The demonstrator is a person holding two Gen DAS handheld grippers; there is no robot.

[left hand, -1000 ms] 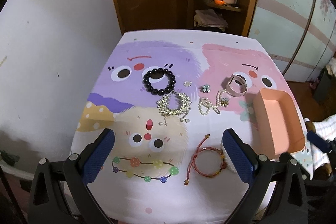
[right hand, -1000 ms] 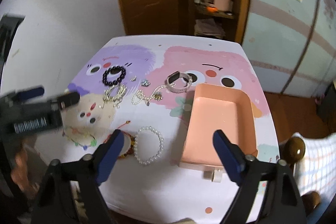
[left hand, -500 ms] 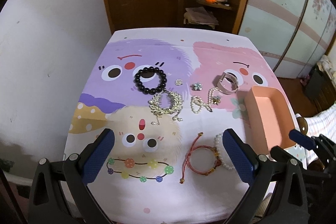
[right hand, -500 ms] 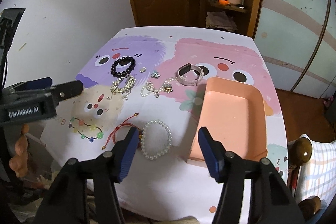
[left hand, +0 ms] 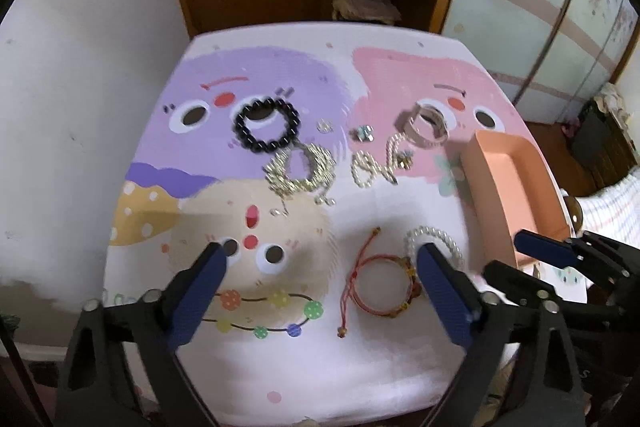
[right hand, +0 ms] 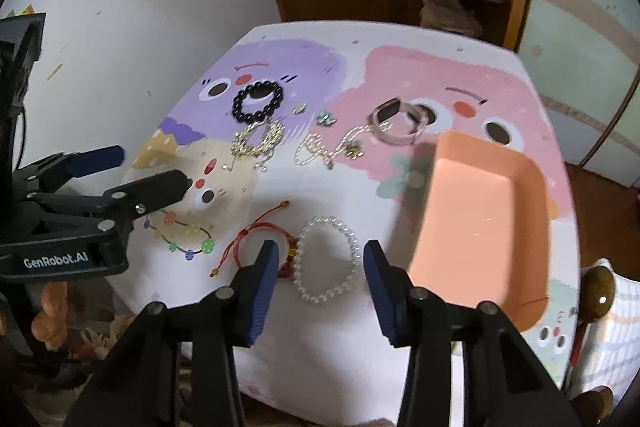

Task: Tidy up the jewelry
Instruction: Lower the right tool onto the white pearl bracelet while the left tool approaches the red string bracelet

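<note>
left tool [left hand: 320,259]: black frame, blue ribbed pads | silver screws | white "GenRobot.AI" marking | bare skin

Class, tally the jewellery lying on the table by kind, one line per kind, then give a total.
Bracelets: 3 (black bead bracelet, red cord bracelet, pearl bracelet)
Chains: 2 (gold chain, pearl chain)
Small charms: 2 (silver charm, flower charm)
Watches: 1 (pink watch)
Total: 8

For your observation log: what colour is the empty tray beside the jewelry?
Peach-pink tray, seen best in the right wrist view.
</note>
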